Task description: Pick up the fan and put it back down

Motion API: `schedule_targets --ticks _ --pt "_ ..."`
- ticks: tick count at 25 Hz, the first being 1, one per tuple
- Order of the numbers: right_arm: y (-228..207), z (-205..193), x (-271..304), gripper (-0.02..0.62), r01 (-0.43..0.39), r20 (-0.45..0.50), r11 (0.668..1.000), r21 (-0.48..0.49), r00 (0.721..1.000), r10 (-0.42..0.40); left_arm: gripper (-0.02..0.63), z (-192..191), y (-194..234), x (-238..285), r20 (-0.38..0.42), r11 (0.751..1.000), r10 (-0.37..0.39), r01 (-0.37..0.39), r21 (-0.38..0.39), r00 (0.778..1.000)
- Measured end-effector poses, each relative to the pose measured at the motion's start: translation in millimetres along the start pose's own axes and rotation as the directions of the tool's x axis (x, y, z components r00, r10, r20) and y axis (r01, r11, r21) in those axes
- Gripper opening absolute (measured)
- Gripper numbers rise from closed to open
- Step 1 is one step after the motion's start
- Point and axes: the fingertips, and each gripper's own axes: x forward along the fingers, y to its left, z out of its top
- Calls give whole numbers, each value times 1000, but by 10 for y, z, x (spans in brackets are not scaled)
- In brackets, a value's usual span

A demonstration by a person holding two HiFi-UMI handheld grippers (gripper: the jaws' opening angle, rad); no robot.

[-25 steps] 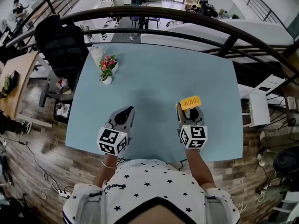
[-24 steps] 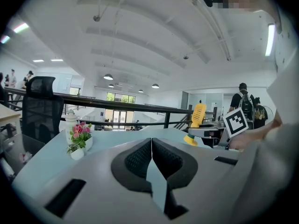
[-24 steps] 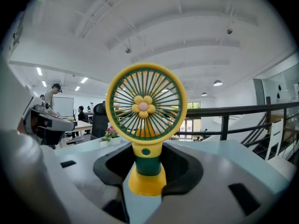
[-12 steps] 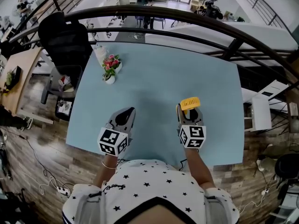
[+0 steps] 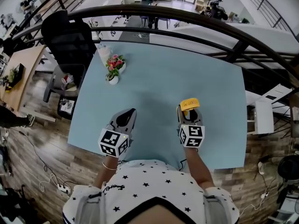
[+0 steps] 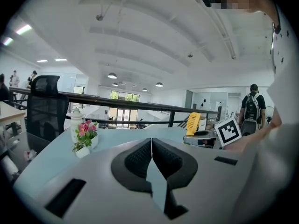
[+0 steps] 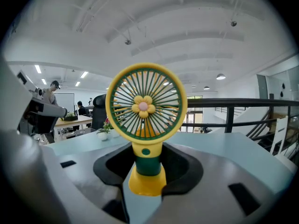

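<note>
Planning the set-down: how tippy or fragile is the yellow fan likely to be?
Probably tippy: the fan carries a wide round head over a narrow stem and small base. Its thin grille spokes look fragile, so gripping the stem seems safer.

no writing, brand name, number or sign could be read in any view. the only printed marks were the black-and-white square markers (image 5: 112, 141) on the cube of the left gripper (image 5: 127, 115) and on the cube of the right gripper (image 5: 189, 111). they were plain block patterns and carried no letters or digits.
</note>
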Motion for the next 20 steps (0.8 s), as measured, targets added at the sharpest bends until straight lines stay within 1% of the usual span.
schedule_targets --ticks 13,20 --pt "-30 -332 237 175 18 -71 1000 1 997 -18 29 -30 161 3 -13 999 30 -30 -11 999" --pt "-55 -479 304 175 34 -109 999 -5 993 -34 29 -27 169 20 -20 999 31 -31 -16 999"
